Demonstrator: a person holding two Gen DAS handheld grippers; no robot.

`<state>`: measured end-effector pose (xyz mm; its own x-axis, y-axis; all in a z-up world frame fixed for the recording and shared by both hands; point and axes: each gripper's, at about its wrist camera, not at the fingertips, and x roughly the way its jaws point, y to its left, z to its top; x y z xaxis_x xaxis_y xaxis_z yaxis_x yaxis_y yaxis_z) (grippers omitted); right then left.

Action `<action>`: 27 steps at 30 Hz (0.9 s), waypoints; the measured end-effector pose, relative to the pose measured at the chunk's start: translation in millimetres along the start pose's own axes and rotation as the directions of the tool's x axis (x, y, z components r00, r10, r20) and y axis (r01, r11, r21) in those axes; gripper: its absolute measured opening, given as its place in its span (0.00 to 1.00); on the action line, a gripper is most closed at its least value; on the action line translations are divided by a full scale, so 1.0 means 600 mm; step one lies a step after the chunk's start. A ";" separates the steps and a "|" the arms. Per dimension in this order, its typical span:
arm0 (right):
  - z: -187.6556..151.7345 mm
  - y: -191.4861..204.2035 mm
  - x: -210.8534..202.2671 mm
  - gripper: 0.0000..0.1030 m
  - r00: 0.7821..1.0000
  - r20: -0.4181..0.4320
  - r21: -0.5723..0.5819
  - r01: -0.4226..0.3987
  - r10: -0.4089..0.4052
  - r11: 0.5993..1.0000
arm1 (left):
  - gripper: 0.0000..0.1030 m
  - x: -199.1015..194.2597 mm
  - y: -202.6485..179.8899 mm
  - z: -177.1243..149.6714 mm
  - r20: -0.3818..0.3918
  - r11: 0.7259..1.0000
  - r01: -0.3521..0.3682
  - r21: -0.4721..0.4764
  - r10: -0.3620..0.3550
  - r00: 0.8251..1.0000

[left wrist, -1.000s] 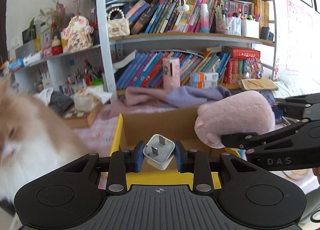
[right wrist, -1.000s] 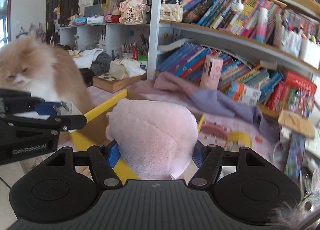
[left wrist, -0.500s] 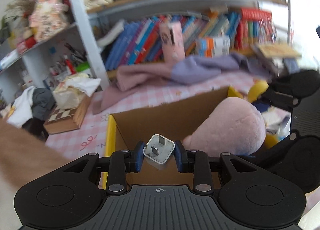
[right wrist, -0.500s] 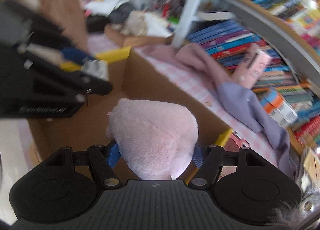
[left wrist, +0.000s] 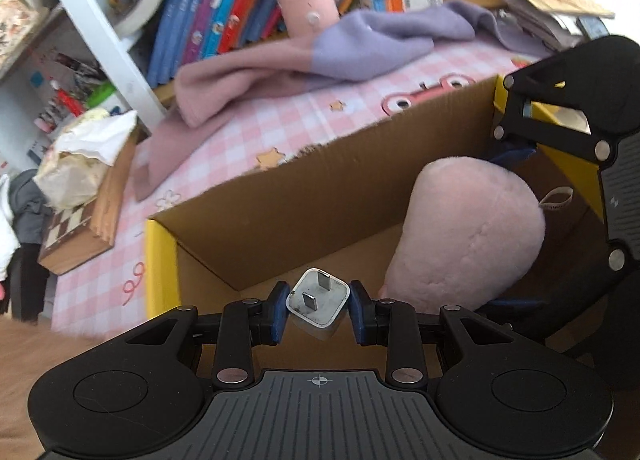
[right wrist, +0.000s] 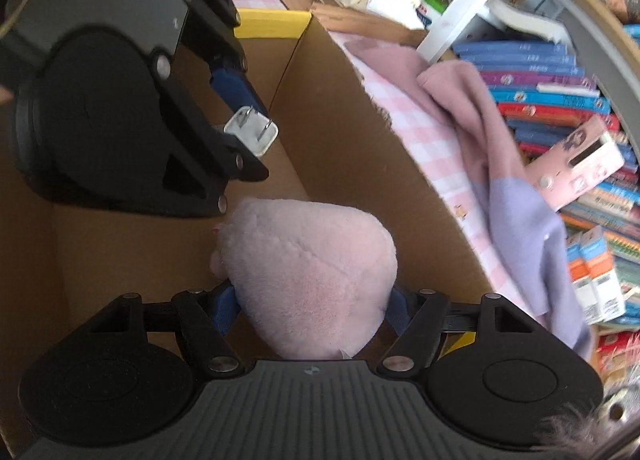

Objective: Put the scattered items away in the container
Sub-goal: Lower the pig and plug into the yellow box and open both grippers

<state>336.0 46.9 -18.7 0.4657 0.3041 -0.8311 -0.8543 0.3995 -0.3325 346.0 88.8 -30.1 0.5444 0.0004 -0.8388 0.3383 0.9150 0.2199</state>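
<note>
My left gripper is shut on a white plug adapter and holds it inside the open cardboard box; the adapter also shows in the right wrist view. My right gripper is shut on a pink plush toy and holds it low inside the same box, to the right of the left gripper. The plush also shows in the left wrist view. The box has yellow flaps.
A pink checked cloth covers the table behind the box. A pink and purple garment lies on it, before a bookshelf. A wooden chess box with a crumpled bag stands at the left.
Both grippers have tilted down and moved lower into the box with their loads. The cat seen a second ago has left both views.
</note>
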 end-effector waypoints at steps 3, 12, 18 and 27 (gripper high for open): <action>0.001 -0.001 0.001 0.67 1.000 -0.017 0.033 -0.010 0.010 0.999 | 0.30 0.008 0.000 0.001 -0.026 0.999 0.023 0.022 -0.022 0.999; -0.011 0.005 -0.011 0.67 0.999 -0.040 0.131 0.023 -0.018 0.991 | 0.32 0.011 0.013 -0.006 0.004 0.997 0.049 0.052 -0.049 0.999; -0.008 0.021 -0.013 0.77 0.999 -0.014 0.047 0.043 -0.043 0.998 | 0.54 0.012 0.000 -0.003 0.008 0.994 0.040 0.097 -0.041 0.999; -0.011 0.016 -0.051 1.00 0.989 0.094 0.062 0.108 -0.113 0.992 | 0.72 -0.037 -0.001 -0.001 0.115 0.999 0.025 0.045 -0.030 0.993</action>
<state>312.0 36.0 0.7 0.5791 0.3366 -0.7425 -0.7831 0.4829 -0.3919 333.2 88.3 -11.7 0.6184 -0.0734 -0.7824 0.3861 0.8956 0.2211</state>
